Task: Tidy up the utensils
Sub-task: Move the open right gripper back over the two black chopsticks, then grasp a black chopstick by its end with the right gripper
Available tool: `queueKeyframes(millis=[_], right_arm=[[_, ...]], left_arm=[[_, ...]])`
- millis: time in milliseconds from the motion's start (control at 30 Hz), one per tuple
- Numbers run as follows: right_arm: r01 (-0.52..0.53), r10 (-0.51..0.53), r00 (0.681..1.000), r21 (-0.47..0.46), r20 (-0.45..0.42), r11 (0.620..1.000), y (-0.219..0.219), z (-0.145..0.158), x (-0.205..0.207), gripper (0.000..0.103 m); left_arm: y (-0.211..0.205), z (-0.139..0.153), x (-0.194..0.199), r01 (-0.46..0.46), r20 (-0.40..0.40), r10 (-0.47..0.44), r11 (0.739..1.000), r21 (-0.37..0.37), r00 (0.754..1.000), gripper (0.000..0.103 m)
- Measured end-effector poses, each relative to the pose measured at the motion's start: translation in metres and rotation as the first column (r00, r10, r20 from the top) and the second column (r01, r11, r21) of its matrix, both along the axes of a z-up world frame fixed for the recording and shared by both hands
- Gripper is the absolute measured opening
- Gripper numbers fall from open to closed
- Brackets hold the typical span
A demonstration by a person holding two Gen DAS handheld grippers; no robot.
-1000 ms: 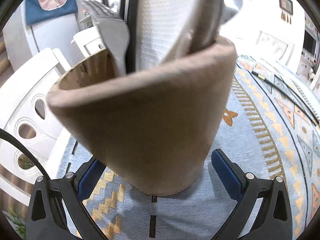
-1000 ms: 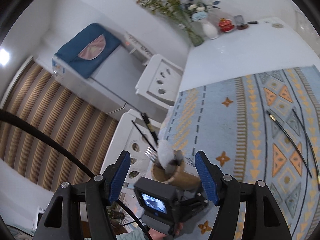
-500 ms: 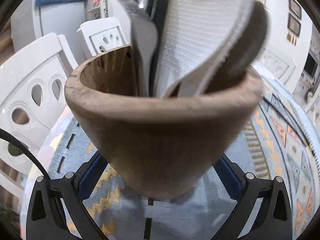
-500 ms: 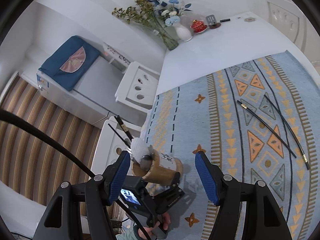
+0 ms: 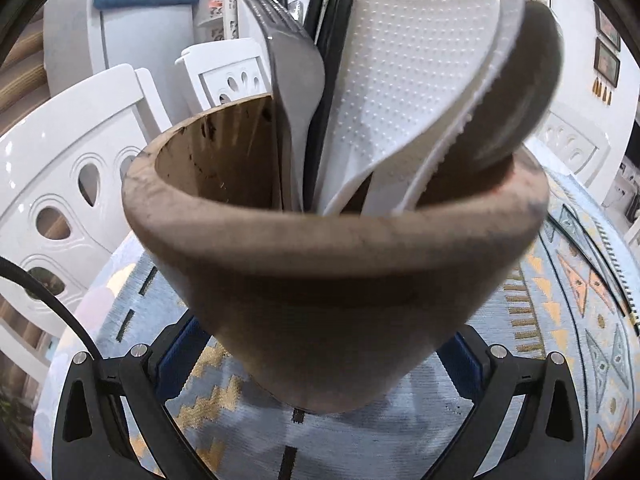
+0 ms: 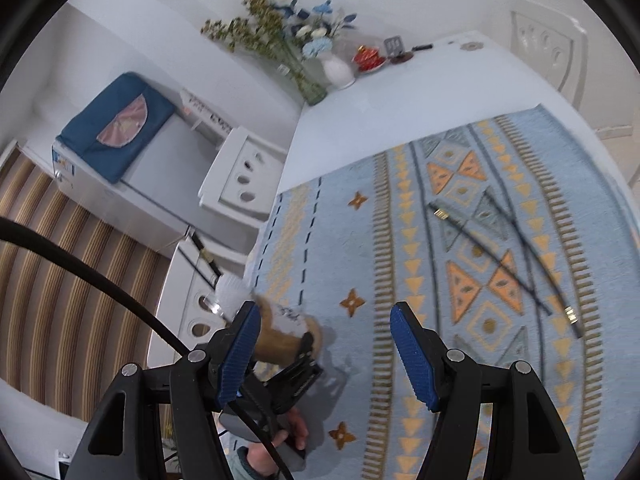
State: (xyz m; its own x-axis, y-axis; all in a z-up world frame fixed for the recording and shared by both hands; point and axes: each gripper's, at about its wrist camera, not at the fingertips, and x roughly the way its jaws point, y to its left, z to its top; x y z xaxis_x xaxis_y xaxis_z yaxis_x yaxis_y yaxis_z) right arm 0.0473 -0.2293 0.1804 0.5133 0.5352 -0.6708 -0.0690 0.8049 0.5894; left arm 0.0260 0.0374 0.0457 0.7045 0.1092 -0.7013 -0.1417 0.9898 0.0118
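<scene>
Though tilted, holder (image 5: 332,280) full: utensils (image 5: 400,92).

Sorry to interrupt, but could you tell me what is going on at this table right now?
A person is sorting utensils with two handheld grippers. The left gripper is clamped on a wooden holder that contains a grey fork, a white rice paddle, a dark spoon and black chopsticks. The right gripper hangs over the patterned cloth with its jaws open and empty. Two loose black chopsticks lie on the cloth.
</scene>
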Motion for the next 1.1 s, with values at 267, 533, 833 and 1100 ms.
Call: queueKeyframes(millis=[267, 533, 833, 1100], right_arm=[[0.096, -0.097, 0.995, -0.065, -0.022, 0.993, -0.058, -0.009, 0.0, 0.065], [0.123, -0.127, 0.992, -0.385, 0.017, 0.915, -0.08, -0.036, 0.026, 0.065], [-0.119, 0.075, 0.987, -0.34, -0.139, 0.933, -0.054, -0.119, 0.107, 0.043], [-0.255, 0.166, 0.959, -0.438, -0.231, 0.862, -0.001, -0.173, 0.176, 0.038]], left_arm=[[-0.002, -0.005, 0.003, -0.018, -0.01, 0.018, 1.0, 0.019, 1.0, 0.102], [-0.011, -0.015, 0.007, -0.022, -0.05, 0.026, 0.997, 0.077, 0.998, 0.102], [-0.019, -0.018, 0.006, -0.022, -0.047, 0.026, 0.996, 0.089, 0.999, 0.102], [-0.024, -0.015, 0.003, -0.021, -0.045, 0.024, 0.996, 0.083, 0.999, 0.102]])
